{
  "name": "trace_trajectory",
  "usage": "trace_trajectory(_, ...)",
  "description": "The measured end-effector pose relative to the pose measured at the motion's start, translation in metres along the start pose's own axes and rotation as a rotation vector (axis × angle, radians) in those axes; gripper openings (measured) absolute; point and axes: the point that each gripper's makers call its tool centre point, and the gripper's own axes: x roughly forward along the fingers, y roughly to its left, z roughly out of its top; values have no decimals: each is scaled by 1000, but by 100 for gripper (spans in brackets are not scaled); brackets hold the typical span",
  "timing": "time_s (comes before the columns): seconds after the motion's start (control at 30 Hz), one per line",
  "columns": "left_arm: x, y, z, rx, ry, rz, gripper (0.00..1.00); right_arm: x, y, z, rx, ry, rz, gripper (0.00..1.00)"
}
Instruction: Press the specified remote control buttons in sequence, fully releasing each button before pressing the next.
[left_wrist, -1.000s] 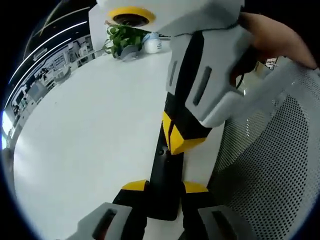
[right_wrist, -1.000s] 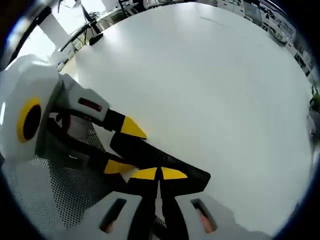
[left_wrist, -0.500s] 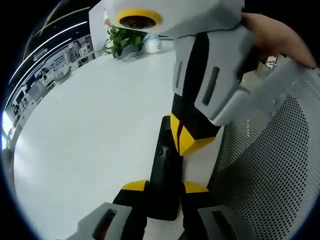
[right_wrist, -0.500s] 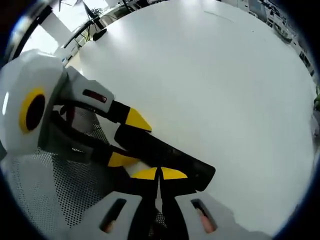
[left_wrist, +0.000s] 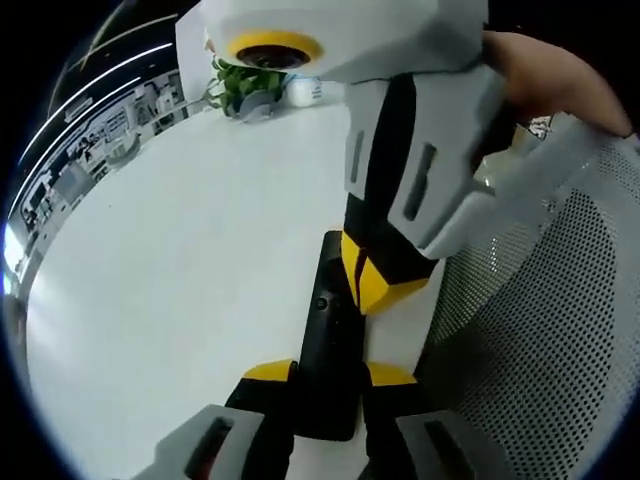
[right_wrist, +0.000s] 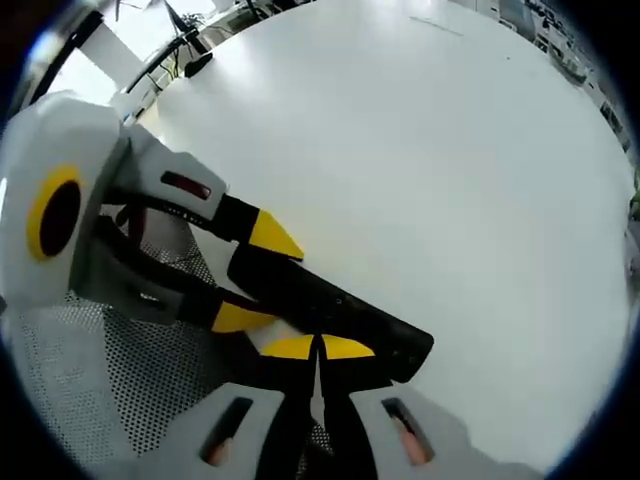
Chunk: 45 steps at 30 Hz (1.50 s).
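Left gripper (left_wrist: 330, 375) clamped around black remote control (left_wrist: 328, 345) on white table (left_wrist: 180, 260), closed right gripper (left_wrist: 372, 290) above at 12 o'clock

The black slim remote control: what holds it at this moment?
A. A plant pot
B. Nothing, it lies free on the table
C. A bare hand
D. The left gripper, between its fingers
D: the left gripper has its yellow-tipped fingers on both sides of the black slim remote control.
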Motion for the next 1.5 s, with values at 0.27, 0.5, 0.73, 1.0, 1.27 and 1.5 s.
trace_trajectory(0.27,0,-1,0,-8,-6,-3,26,0,1,0,-4,6,8,0)
trace_trajectory(0.5,0,-1,0,6,-7,0,26,0,1,1,-17,12,-6,0)
trace_trajectory(0.73,0,-1,0,4,-10,-1,26,0,1,0,-10,13,-7,0)
trace_trajectory(1.0,-1,0,0,-3,-16,-4,25,-7,1,7,39,-35,17,0)
trace_trajectory(1.27,0,2,1,-51,-16,-2,25,-14,-2,15,145,-108,73,0)
trace_trajectory(1.5,1,2,2,-55,-19,3,25,-7,-10,8,80,-59,-8,0)
